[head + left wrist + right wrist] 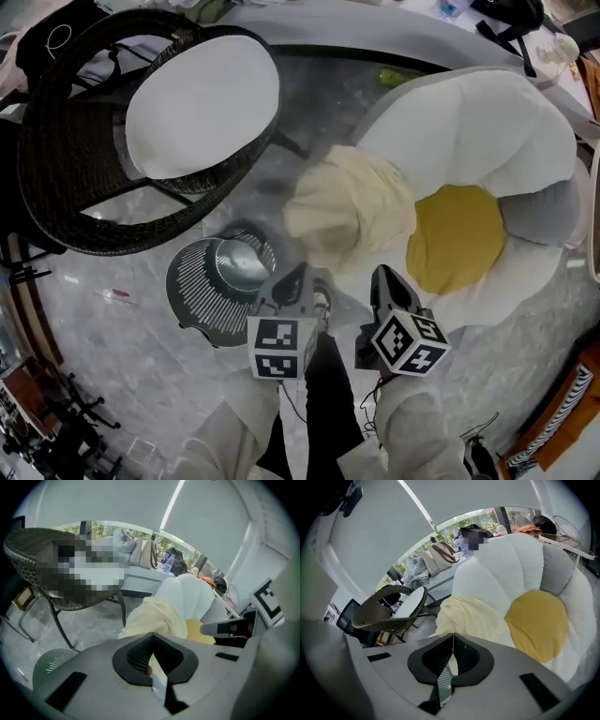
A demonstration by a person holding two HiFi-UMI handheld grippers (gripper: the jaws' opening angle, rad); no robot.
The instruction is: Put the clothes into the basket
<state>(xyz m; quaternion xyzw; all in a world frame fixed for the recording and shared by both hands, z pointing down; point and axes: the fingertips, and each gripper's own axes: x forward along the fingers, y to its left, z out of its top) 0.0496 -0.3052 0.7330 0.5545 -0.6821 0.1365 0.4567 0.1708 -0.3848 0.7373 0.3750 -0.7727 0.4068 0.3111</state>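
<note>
A pale yellow garment [352, 206] lies bunched on the left edge of the white flower-shaped armchair [478, 122], touching the armchair's round mustard cushion [459, 234] on that cushion's left. The round slatted laundry basket [202, 281] stands on the stone floor just off the armchair's left front, below the garment and apart from it. A dark wicker chair [75, 187] with a white seat pad [202, 103] stands farther left of the armchair.

Both grippers hang side by side in front of the armchair, pointing down toward the garment and short of it. The left gripper [302, 272] is nearer the basket, its jaws closed tip to tip with nothing between them. The right gripper [382, 277] is nearer the mustard cushion, its jaws likewise pressed together and empty.
</note>
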